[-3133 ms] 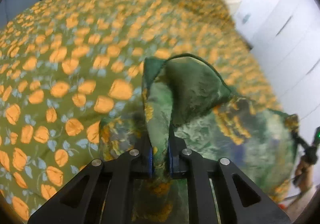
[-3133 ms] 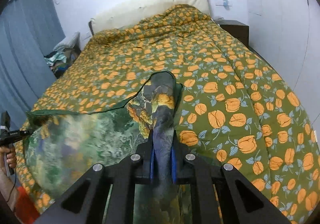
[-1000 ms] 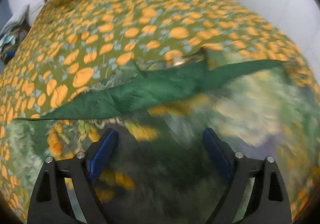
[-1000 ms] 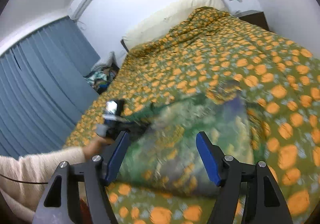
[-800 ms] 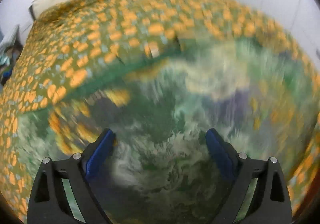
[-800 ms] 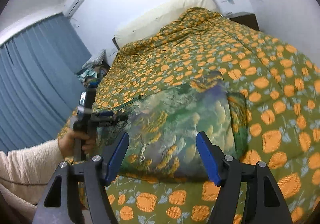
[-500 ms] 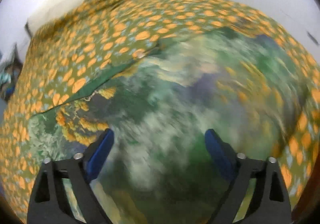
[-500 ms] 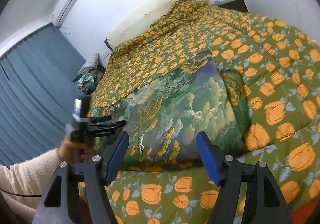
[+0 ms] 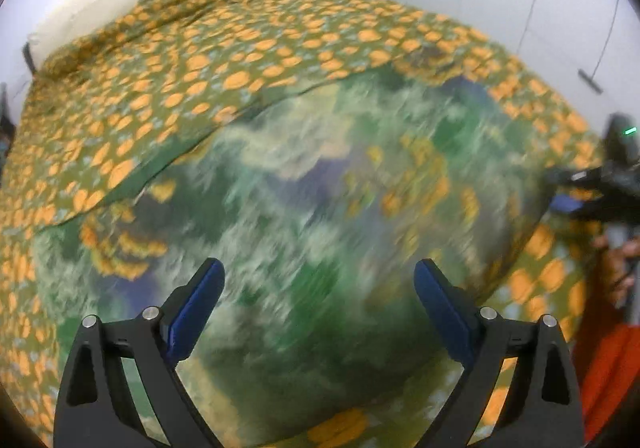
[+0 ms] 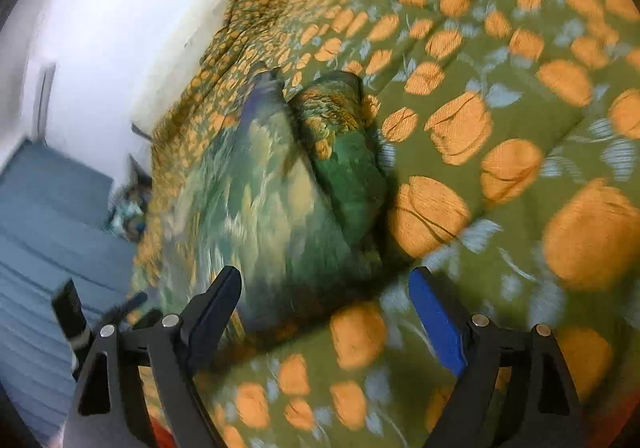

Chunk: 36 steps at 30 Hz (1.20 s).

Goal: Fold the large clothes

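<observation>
My left gripper is spread wide with nothing between its fingers, the green garment lying on the bedspread just ahead. My right gripper gapes too, the garment ahead-left.

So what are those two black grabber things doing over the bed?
A person is folding a big piece of clothing with them. The green printed garment lies spread on the bed's orange-flowered quilt, one side already folded over. Neither grabber is holding it now: the left gripper hangs open above the cloth, and the right gripper is open near the garment's right edge. The pictures are blurry, so both seem to be moving, perhaps toward the next spot to grab.
</observation>
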Each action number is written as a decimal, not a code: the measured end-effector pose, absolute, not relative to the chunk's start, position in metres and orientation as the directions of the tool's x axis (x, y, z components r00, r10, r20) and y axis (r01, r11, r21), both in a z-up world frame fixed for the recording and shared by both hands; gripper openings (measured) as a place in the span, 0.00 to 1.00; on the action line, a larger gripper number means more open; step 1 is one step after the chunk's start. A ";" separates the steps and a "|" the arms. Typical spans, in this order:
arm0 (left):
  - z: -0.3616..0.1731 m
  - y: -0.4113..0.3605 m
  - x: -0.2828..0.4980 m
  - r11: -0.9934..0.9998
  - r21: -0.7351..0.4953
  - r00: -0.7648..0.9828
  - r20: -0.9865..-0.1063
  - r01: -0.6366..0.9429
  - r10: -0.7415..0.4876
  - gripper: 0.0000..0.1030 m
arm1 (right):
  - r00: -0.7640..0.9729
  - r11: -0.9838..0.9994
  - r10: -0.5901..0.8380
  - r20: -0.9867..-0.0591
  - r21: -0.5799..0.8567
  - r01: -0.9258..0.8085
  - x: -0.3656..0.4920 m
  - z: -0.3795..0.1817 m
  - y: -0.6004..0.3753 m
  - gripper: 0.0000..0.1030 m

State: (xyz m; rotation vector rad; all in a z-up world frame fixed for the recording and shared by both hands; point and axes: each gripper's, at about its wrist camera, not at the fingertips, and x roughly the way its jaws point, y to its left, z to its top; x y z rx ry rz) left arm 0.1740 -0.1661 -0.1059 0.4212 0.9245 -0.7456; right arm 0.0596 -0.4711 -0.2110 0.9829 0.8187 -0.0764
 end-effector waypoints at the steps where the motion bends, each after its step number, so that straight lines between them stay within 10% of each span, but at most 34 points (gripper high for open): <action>1: -0.104 -0.169 0.176 0.677 0.005 0.374 -0.837 0.736 -0.400 0.93 | 0.707 0.542 0.343 -0.619 0.745 0.389 0.074 -0.219 -0.470 0.83; 3: -0.096 -0.184 0.182 0.666 -0.025 0.343 -0.842 0.745 -0.416 0.92 | 0.707 0.504 0.353 -0.613 0.761 0.408 0.087 -0.231 -0.469 0.79; 4: -0.090 -0.192 0.185 0.657 -0.040 0.328 -0.842 0.753 -0.428 0.92 | 0.699 0.502 0.347 -0.625 0.753 0.424 0.091 -0.237 -0.466 0.57; 7: -0.064 -0.219 0.185 0.605 -0.107 0.263 -0.830 0.789 -0.491 0.92 | 0.695 0.744 0.169 -0.699 0.553 0.375 0.092 -0.207 -0.437 0.35; 15: -0.032 -0.299 0.176 0.470 -0.184 0.064 -0.883 0.863 -0.465 0.93 | 0.814 0.971 -0.208 -0.543 -0.213 0.106 0.088 -0.127 -0.304 0.23; 23: -0.036 -0.302 0.148 0.429 0.119 0.236 -0.944 0.896 -0.229 0.94 | 0.901 0.781 -0.215 -0.376 -0.620 -0.072 0.075 -0.124 -0.193 0.22; 29: -0.061 -0.277 0.170 0.537 0.149 0.270 -0.950 0.831 -0.154 0.33 | 0.918 0.713 -0.184 -0.351 -0.691 -0.121 0.069 -0.135 -0.168 0.20; 32: -0.056 -0.262 0.180 0.578 0.096 0.256 -0.946 0.810 -0.201 0.25 | 0.920 0.721 -0.169 -0.354 -0.681 -0.129 0.066 -0.135 -0.168 0.20; 36: -0.035 -0.226 0.197 0.631 0.006 0.239 -0.928 0.776 -0.285 0.24 | 0.915 0.796 -0.059 -0.400 -0.572 -0.198 0.048 -0.115 -0.172 0.69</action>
